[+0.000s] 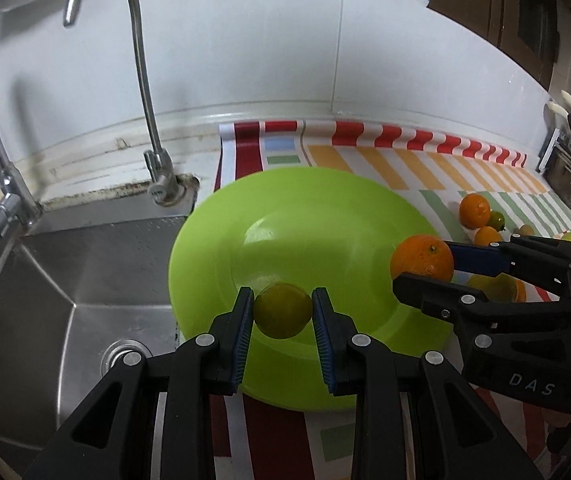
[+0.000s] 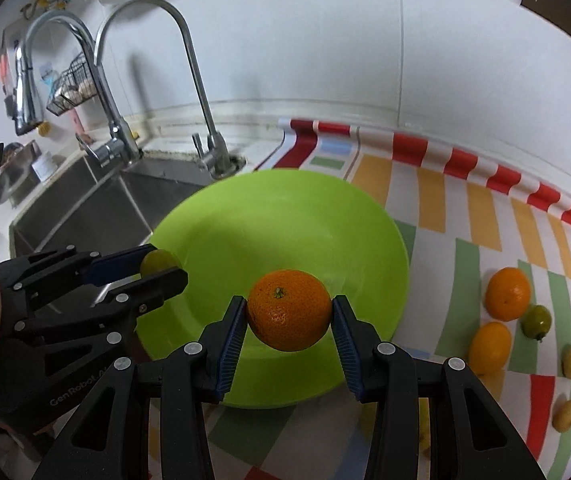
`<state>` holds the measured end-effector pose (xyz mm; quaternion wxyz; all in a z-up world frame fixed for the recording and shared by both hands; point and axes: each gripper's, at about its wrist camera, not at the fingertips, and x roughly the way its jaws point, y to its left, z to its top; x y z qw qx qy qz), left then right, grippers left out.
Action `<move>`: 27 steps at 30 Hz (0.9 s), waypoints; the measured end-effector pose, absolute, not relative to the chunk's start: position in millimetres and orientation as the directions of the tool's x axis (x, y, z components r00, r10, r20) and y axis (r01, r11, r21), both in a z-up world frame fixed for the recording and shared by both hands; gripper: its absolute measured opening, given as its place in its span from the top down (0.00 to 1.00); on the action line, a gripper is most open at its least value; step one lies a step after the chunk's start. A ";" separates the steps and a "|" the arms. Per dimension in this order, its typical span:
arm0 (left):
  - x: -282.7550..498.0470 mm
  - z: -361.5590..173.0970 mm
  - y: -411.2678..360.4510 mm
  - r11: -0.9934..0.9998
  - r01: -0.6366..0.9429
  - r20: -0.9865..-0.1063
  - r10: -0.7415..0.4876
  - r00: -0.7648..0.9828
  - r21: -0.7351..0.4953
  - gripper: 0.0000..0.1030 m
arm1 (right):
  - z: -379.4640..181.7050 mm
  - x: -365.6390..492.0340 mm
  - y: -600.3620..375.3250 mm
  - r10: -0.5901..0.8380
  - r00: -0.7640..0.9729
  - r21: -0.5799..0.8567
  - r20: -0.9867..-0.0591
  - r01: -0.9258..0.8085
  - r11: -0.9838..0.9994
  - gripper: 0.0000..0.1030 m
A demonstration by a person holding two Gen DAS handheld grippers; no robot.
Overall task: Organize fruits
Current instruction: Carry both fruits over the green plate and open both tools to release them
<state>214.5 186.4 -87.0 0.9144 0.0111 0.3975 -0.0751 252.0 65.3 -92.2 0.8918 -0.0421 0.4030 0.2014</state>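
Green-yellow citrus (image 1: 282, 311) sits clamped between the blue pads of the left gripper (image 1: 282, 312), tilted down over the near rim of the lime plate (image 1: 325, 208). Alongside, the right gripper (image 2: 289, 312) slants down likewise — jaws closed on an orange (image 2: 289, 310) above the plate's near edge.

A steel sink (image 1: 65, 280) sits left of a striped, checked mat (image 2: 465, 208) in red, orange, green and white. 2 chrome faucets rise behind it: a slim gooseneck faucet (image 1: 141, 80) and a thicker pull-down faucet (image 2: 37, 76). A wire rack (image 2: 71, 88) hangs on the white wall (image 1: 245, 40).
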 end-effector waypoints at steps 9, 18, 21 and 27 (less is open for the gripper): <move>214.6 -83.0 186.8 0.991 0.131 -0.711 -0.114 0.694 -0.030 0.51 | -87.8 249.2 61.7 0.286 0.640 0.055 -0.713 -0.355 0.933 0.45; 189.9 -56.6 178.8 0.990 0.139 -0.655 -0.123 0.745 -0.028 0.39 | -59.9 218.8 38.4 0.241 0.714 0.056 -0.657 -0.273 0.960 0.41; 179.7 -49.8 171.4 0.987 0.159 -0.640 -0.142 0.755 -0.031 0.36 | -52.7 203.7 29.5 0.222 0.736 0.058 -0.640 -0.242 0.969 0.36; 159.9 -38.8 156.8 0.981 0.195 -0.613 -0.165 0.773 -0.018 0.34 | -45.7 177.6 11.7 0.178 0.759 0.052 -0.626 -0.188 0.981 0.36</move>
